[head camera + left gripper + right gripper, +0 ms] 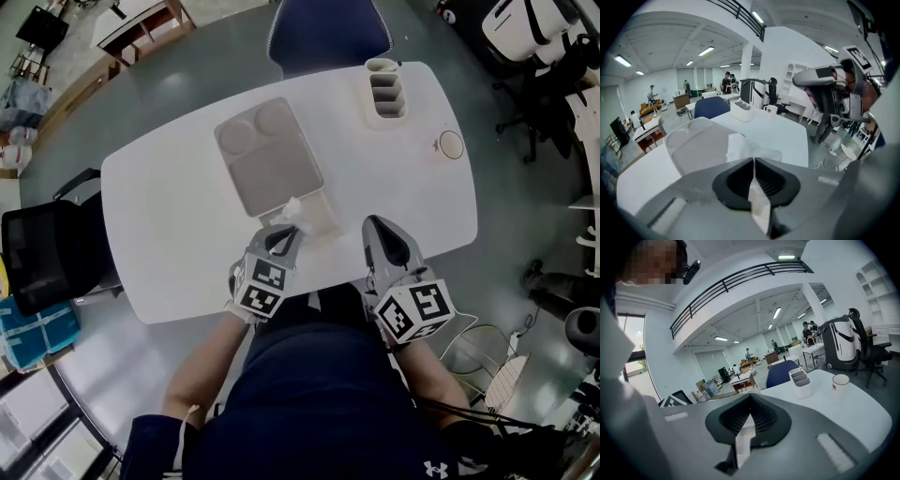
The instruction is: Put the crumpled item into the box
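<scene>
here | left tool [285,232] pinches crumpled item [299,212] | pinched edge hidden

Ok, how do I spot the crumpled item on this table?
Start at the white table and find the flat grey tray at its middle. At the tray's near end, just ahead of the left tongs, lies the crumpled white paper. It is the only wrinkled thing there; the divided organiser and the cup are rigid and stand far off.

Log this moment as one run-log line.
left gripper shut, tips at crumpled item by box near edge | right gripper shut, empty
</scene>
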